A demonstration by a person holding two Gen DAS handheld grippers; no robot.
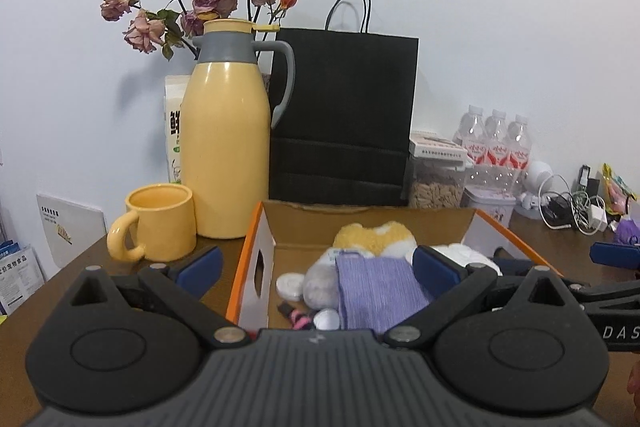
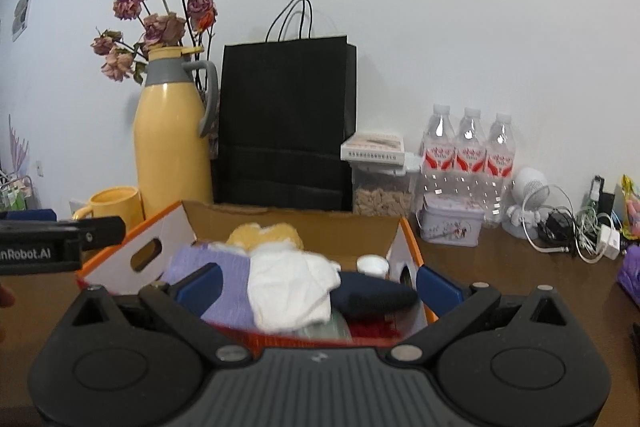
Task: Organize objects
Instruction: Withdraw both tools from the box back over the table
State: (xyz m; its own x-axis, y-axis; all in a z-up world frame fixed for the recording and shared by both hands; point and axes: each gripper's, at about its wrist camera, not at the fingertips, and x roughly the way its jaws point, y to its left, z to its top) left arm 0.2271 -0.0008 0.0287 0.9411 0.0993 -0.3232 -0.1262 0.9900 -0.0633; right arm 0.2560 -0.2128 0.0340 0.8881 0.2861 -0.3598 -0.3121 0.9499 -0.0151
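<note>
Now both wide, empty tools (image 1: 318, 269) (image 2: 318, 285) hover just before the cardboard box (image 1: 468, 227).

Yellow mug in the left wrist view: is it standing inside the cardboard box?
No, the yellow mug stands on the table, outside the cardboard box, beside the yellow thermos jug.

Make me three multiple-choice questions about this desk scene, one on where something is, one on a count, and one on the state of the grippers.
1. Where is the yellow mug?
A. inside the box
B. left of the yellow thermos
C. on the black bag

2. How many water bottles stand together?
A. two
B. three
C. five

3. The left gripper and right gripper are:
A. both open, empty
B. both shut
C. holding the mug

Answers: 1 B, the mug sits beside the thermos base. 2 B, three caps show. 3 A, the fingers are spread over the cardboard box, gripping nothing.
</note>
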